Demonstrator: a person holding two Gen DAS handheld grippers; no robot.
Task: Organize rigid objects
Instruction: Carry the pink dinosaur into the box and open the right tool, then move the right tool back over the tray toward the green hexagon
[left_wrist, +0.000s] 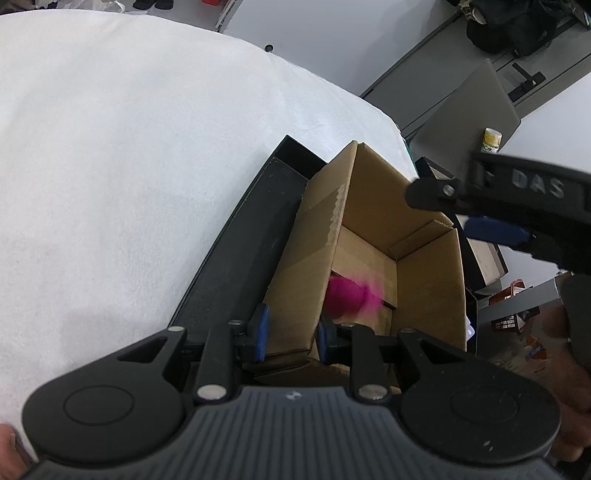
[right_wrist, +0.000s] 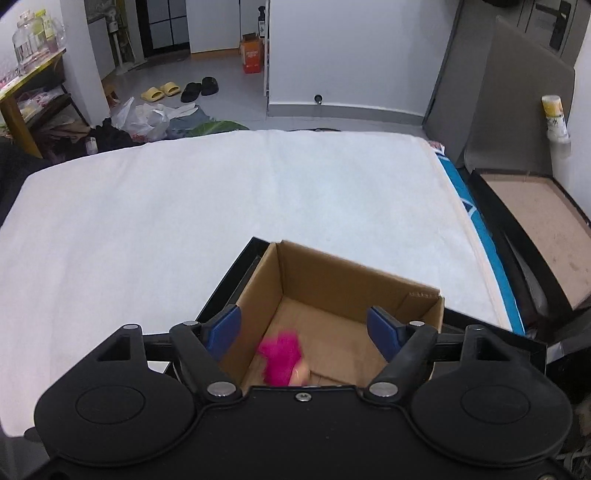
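A white sheet (right_wrist: 221, 206) covers the surface; slippers (right_wrist: 160, 91) lie on the floor beyond. The right gripper (left_wrist: 491, 218), embossed "DAS", gapes empty; the left gripper (left_wrist: 291, 338) pinches the box (left_wrist: 369, 221) wall.

light: bright, even | blur: pink object (right_wrist: 281, 357) | edges: fisheye-curved

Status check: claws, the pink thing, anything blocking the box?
Left claw shut on cardboard box wall. Right claw open, empty, above box. Pink item blurred inside box. Nothing blocking.

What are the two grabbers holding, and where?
The left gripper pinches the near wall of the brown cardboard box. The right gripper holds nothing; the blurry pink fluffy thing is inside the box.
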